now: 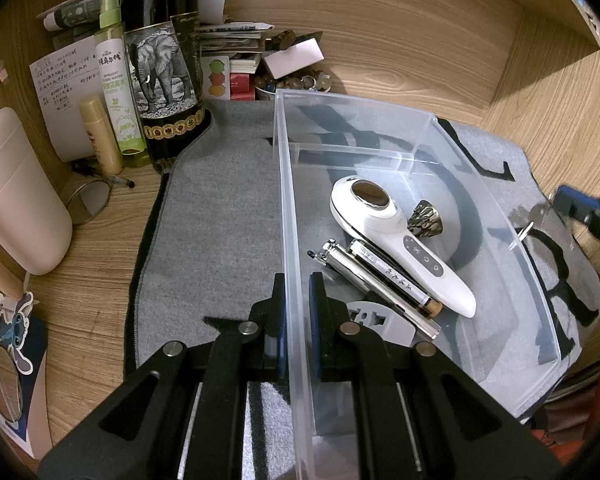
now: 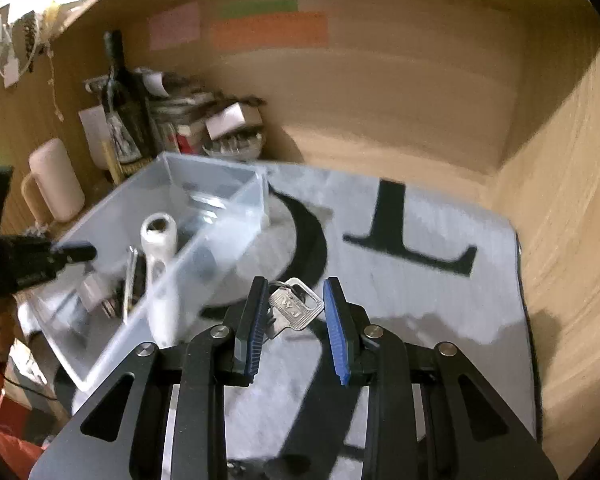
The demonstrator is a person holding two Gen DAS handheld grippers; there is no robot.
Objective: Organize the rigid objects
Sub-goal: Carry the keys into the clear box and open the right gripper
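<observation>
A clear plastic bin (image 1: 496, 216) stands on a grey mat (image 1: 220, 216). Inside lie a white handheld device (image 1: 396, 236), two metal pens (image 1: 376, 280), a small dark ornament (image 1: 426, 220) and a grey flat piece (image 1: 384, 320). My left gripper (image 1: 298, 300) is shut on the bin's left wall. My right gripper (image 2: 296, 304) is open over the mat, right of the bin (image 2: 216, 236). A silver key (image 2: 296, 308) sits between its fingers, against the left pad; the view is blurred. The key also shows through the bin wall in the left wrist view (image 1: 528, 216).
At the back left stand a dark bottle with an elephant label (image 1: 164, 76), a green spray bottle (image 1: 118, 92), a yellow tube (image 1: 100, 136), papers and small boxes. A pink cup (image 1: 16, 192) is at the left. Wooden walls (image 2: 560, 240) enclose the desk.
</observation>
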